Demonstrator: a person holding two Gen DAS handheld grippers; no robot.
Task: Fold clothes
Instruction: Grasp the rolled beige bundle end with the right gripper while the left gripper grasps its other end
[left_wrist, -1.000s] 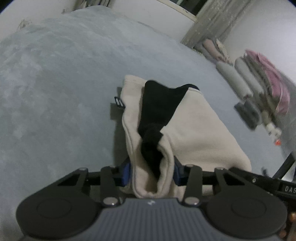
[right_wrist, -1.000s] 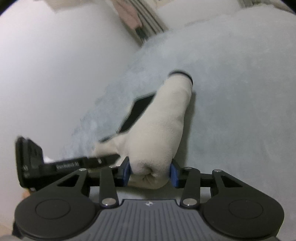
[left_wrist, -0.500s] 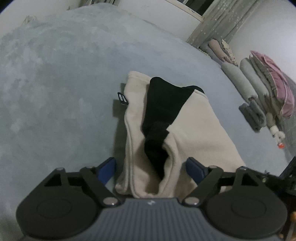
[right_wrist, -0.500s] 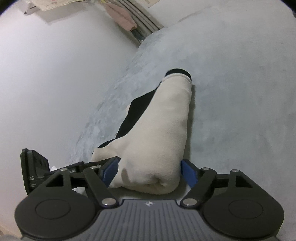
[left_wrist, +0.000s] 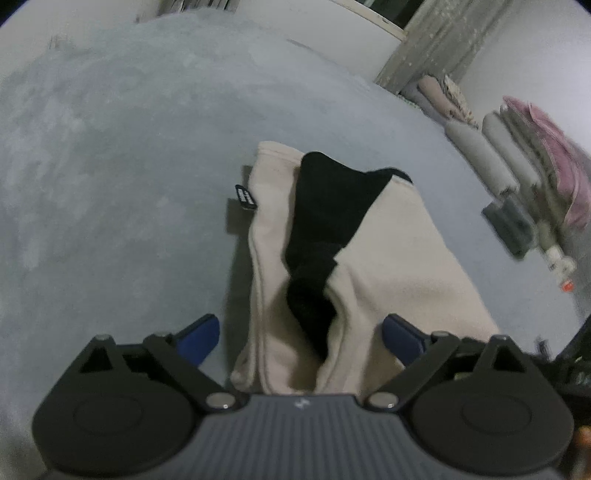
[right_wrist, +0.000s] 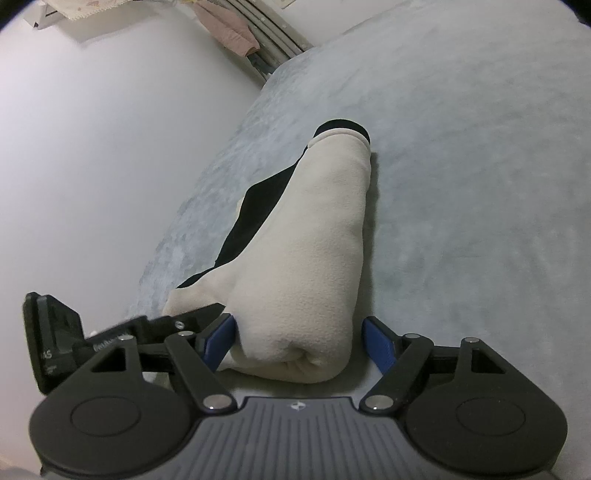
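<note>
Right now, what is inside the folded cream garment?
Black fabric shows in the opening of the folded cream garment, running down into the fold. How far it continues is hidden by the cream layers.

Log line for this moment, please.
step: release after fold | left gripper: open | right gripper: open | cream-and-black garment: folded, lying on grey bed

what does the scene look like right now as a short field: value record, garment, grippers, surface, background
garment: cream and black fleece garment, folded, lying on the surface
left gripper: open, a pad on each side of the garment's near end
right gripper: open, straddling the rolled near end, not clamping
surface: grey-blue plush cover
background: rolled and stacked textiles by the wall
</note>
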